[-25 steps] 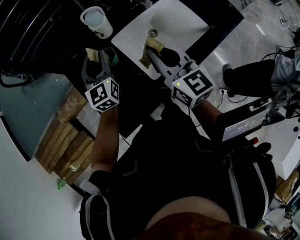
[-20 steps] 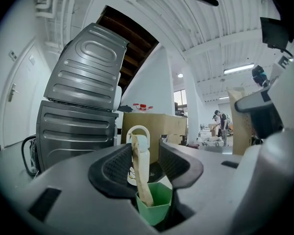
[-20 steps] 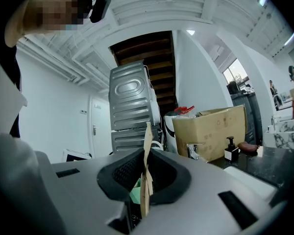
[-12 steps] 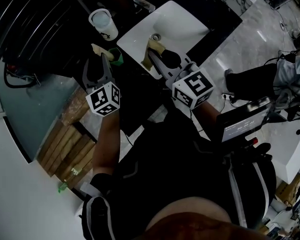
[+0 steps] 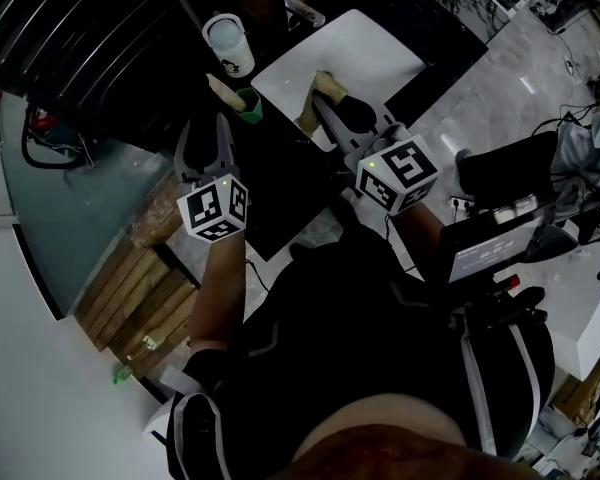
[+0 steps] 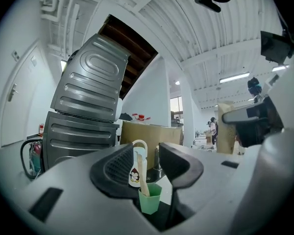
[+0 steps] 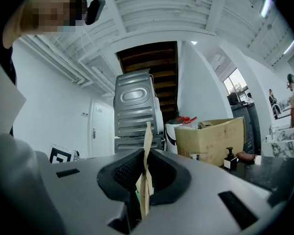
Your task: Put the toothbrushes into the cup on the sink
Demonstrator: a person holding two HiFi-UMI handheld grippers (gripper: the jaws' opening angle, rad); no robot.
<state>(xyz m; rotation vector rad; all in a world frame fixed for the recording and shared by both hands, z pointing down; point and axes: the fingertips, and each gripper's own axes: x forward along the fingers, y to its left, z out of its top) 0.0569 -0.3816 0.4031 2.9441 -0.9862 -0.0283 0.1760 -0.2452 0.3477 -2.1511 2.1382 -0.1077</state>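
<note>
Green cup (image 5: 248,103) (image 6: 150,199) stands upright on the dark desk (image 5: 280,178), just beside the left rim of the white sink (image 5: 370,43). One pale toothbrush (image 5: 223,88) (image 6: 143,177) leans inside it, its upper end tilted out over the rim. A white mug (image 5: 230,48) (image 6: 135,168) with a small penguin figure printed on it stands behind the cup, toward the desk's rear edge and apart from the cup.

The left hand-held gripper (image 5: 208,133) (image 6: 148,165) hangs in front of the green cup, drawn clear of it. Its jaws have just been opening and now stand wide apart with nothing clamped between them; in the left gripper view the cup and mug show through the gap, well beyond the pads.

The right hand-held gripper (image 5: 318,113) (image 7: 144,177) is over the near edge of the sink. Its jaws are closed on a second toothbrush (image 5: 323,81) (image 7: 148,151), a flat beige stick that rises upright out of the grip, well past the jaw tips.

In the right gripper view a cardboard box (image 7: 215,136) sits at the back of the desk, with a small dark pump bottle (image 7: 229,159) in front of it.
</note>
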